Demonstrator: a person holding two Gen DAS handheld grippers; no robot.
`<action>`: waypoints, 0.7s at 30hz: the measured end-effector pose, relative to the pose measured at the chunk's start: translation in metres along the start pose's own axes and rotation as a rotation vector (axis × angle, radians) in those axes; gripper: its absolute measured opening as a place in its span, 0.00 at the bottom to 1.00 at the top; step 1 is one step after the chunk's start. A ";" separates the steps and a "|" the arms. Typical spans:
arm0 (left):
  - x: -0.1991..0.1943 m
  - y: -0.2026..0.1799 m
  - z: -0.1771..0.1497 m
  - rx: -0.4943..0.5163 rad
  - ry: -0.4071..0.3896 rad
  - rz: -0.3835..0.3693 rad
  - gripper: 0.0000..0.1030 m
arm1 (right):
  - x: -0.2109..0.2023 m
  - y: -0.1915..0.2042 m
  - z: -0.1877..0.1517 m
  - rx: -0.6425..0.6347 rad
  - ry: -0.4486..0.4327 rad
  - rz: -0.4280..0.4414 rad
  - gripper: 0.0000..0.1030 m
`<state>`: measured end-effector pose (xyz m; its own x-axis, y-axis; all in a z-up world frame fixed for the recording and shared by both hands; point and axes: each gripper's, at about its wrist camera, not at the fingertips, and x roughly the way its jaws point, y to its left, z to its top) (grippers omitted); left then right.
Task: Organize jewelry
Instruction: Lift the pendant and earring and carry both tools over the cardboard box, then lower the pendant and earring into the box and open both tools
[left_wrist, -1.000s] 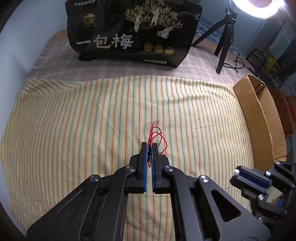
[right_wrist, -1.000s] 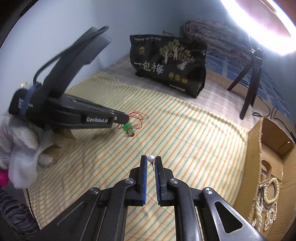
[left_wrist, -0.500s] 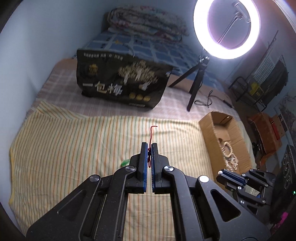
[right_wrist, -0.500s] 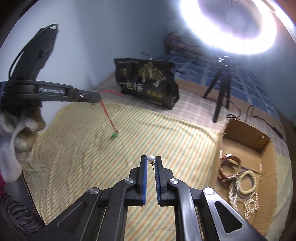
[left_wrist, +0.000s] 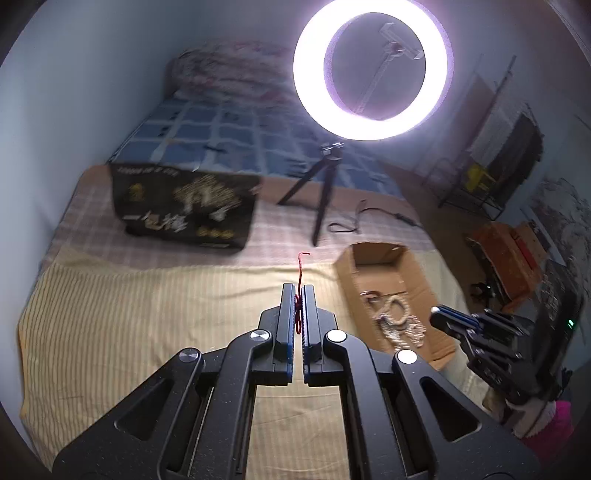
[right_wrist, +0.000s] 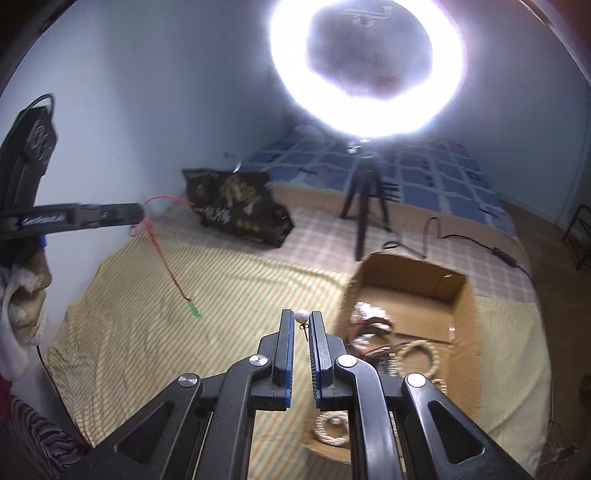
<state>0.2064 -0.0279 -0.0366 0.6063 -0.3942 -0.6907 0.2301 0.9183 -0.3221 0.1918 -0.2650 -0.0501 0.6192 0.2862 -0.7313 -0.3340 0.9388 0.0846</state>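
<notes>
Between the pads of the left tool (left_wrist: 298, 291) sits a red cord (left_wrist: 299, 271), pinched tight; its short free end pokes out past the tips, and in the right wrist view the long end trails down from that tool (right_wrist: 138, 214) with a small green charm (right_wrist: 195, 311) dangling in the air above the striped cloth (right_wrist: 155, 314). At the very tips of the right tool (right_wrist: 302, 317) a white pearl earring (right_wrist: 301, 316) is clamped, its thin hook hanging in the narrow gap just behind the bead. Both tools are closed on their pieces and held up off the bed.

Ahead and to the right of each tool lies the open cardboard box (left_wrist: 373, 254), with bead strings (left_wrist: 395, 319) already heaped in its near half; the right tool is close over its near left corner (right_wrist: 349, 291), the left tool further off to the side.

The step in hand looks like carrying both pieces to the box. To do it well, I would bring each tool over the box's open mouth before letting go, low enough that the pearl cannot bounce out. The cord probably needs extra care: the swinging charm should clear the box wall first, so the tool ought to travel smoothly and pause until the cord hangs still. Releasing one tool at a time would likely keep the cord from snagging the earring hook.
</notes>
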 end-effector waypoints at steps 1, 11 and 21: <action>-0.002 -0.008 0.002 0.011 -0.004 -0.010 0.00 | -0.003 -0.008 0.001 0.010 -0.002 -0.007 0.05; -0.001 -0.084 0.006 0.114 -0.008 -0.100 0.00 | -0.015 -0.076 0.001 0.092 0.004 -0.084 0.05; 0.019 -0.140 0.002 0.157 0.020 -0.176 0.00 | -0.006 -0.120 0.002 0.157 0.024 -0.085 0.05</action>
<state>0.1870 -0.1637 -0.0031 0.5318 -0.5480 -0.6457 0.4475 0.8291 -0.3351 0.2295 -0.3788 -0.0543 0.6225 0.2020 -0.7561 -0.1655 0.9782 0.1251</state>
